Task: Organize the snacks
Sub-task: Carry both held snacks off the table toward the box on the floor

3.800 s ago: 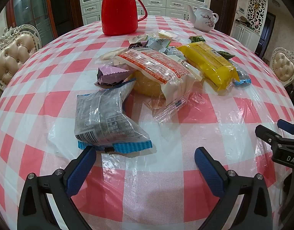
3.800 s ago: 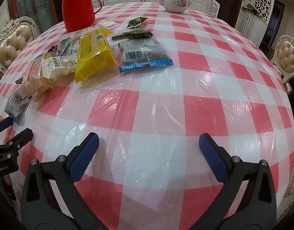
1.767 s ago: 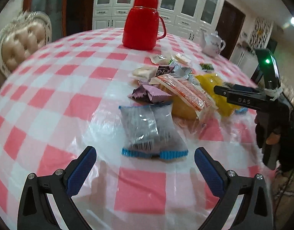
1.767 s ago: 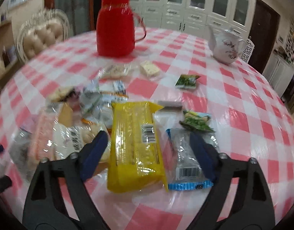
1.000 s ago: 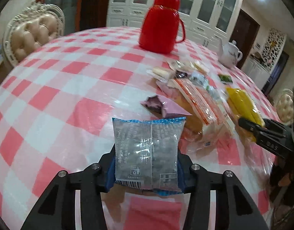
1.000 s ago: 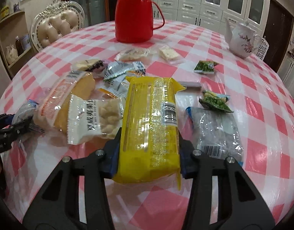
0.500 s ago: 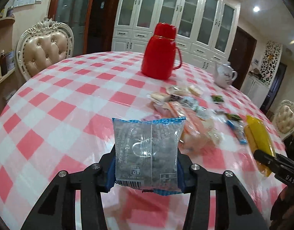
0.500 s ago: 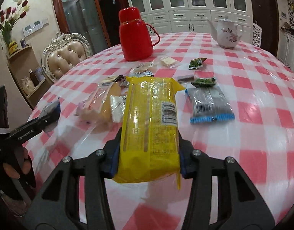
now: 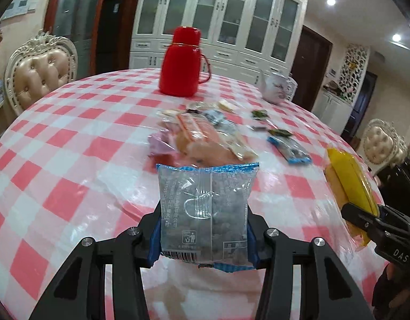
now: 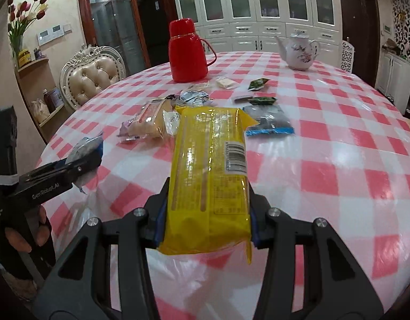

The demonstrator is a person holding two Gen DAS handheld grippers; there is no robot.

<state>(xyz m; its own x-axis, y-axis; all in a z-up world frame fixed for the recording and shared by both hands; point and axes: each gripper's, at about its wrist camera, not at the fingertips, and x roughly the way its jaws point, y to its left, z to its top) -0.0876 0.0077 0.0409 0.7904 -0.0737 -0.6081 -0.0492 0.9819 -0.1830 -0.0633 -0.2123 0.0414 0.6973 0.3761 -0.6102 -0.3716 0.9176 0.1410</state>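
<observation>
Fingers of the left gripper (image 9: 203, 237) clamp a clear grey snack bag (image 9: 205, 210) with blue crimped ends, barcode end nearest the camera, lifted above the table (image 9: 58, 160). Fingers of the right gripper (image 10: 206, 226) pinch a long yellow packet (image 10: 209, 176) by its near end, far end pointing out over the checks; packet off the cloth.

Left wrist view: yellow packet (image 9: 349, 184) and right gripper at the right edge, beside the grey bag and apart from it. Right wrist view: left gripper (image 10: 85, 157) at the left edge with its bag seen edge-on.

Beyond both, mid-table: loose pile of snacks. Orange-striped bread bag (image 10: 149, 120) with a purple wrapper (image 9: 157, 146) touching its left side; second blue-ended bag (image 10: 269, 122) lying flat to the right; small green packets (image 10: 258, 83) farther back. Pile blurred in the left view.

Far side: red thermos jug (image 10: 187, 53) upright, white teapot (image 10: 299, 50) well to its right. Padded chair (image 10: 94, 76) at the table's left rim.
</observation>
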